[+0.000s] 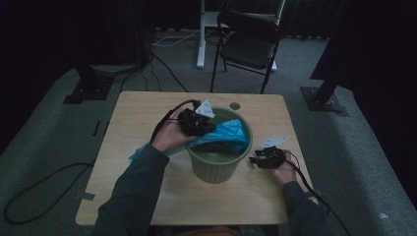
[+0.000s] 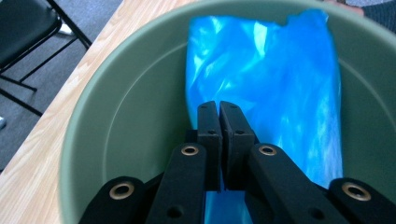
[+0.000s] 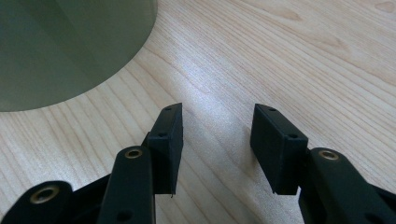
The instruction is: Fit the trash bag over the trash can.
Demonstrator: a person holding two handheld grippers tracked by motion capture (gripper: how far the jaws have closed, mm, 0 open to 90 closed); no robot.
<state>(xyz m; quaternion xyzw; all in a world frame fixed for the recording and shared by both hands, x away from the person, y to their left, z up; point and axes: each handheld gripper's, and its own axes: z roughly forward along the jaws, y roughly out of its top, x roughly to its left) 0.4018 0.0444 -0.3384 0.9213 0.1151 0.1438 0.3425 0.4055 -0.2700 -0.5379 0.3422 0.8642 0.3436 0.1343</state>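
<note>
One bin (image 1: 219,157) on the table (image 1: 137,113), blue liner bag (image 1: 231,133) half inside, tail draped over the near-left rim. Left gripper (image 2: 218,108): jaws pinched together over the bag (film between them, I judge); lining step, next spread it. Right gripper (image 3: 217,128) gapes empty above the tabletop beside the bin.

From above my side, one camera looks forward and down; my left camera peers close into the green bin (image 2: 116,121) — my right skims the table (image 3: 289,60) beside it.
</note>
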